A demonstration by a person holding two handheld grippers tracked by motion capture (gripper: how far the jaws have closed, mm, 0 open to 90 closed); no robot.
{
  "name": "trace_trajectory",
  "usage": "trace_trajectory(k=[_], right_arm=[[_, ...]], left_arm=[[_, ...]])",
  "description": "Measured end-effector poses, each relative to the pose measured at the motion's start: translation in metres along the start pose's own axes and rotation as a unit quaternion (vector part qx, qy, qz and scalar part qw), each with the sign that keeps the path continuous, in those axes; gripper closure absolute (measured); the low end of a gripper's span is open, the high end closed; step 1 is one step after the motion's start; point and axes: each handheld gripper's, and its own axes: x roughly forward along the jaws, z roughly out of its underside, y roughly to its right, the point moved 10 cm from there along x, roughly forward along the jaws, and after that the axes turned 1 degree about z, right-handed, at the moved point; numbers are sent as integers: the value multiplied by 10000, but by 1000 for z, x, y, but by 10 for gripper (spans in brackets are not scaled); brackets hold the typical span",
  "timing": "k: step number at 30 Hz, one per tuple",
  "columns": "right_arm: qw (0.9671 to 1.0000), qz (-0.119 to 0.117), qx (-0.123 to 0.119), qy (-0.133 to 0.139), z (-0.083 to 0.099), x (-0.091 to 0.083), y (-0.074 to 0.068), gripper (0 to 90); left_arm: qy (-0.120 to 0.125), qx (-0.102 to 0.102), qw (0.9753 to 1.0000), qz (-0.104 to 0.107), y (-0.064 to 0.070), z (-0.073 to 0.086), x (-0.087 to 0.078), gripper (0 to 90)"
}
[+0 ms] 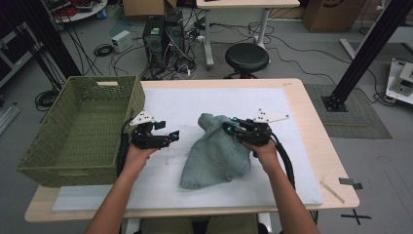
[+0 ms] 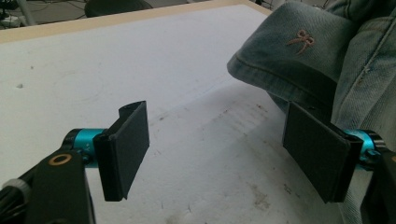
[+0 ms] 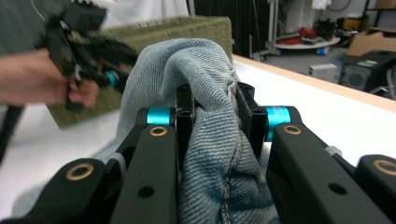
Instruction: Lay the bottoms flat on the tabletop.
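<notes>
Presently, a light-blue denim garment (image 1: 214, 153) lies crumpled on the white mat (image 1: 195, 105) that covers the wooden table (image 1: 316, 141), roughly at the mat's centre and slightly toward the person's right. The right gripper (image 1: 229, 127) has its jaws clamped on a bunched fold at the garment's upper right portion; in the right gripper view the denim (image 3: 210, 140) is pinched firmly between the two black jaws and rises in a hump above them. The left gripper (image 1: 174, 135) sits just left of the garment, above the mat, with its jaws spread wide and nothing between them. In the left gripper view, bare mat (image 2: 140, 60) shows between the jaws, and a hemmed edge of the denim (image 2: 289, 51), bearing a small brown embroidered scissors mark (image 2: 301, 41), lies close by the jaw on that view's right; whether it touches that jaw cannot be determined. A green woven basket (image 1: 80, 131) stands on the table's left end, well apart from the garment. Each gripper is held by one of the person's hands, forearms entering from the near edge.
</notes>
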Motion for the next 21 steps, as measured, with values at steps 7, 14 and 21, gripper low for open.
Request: trace_trajectory(k=[7, 14, 21], right_arm=[[9979, 346, -112, -534, 17, -41, 17, 687], [9885, 990, 92, -1137, 23, -77, 29, 516], [9852, 1376, -248, -991, -17, -81, 22, 398]], left_arm=[[-64, 64, 9999, 117, 9, 2, 7, 231], [-45, 54, 9999, 121, 9, 1, 10, 231], [-40, 70, 9999, 128, 9, 2, 9, 231]])
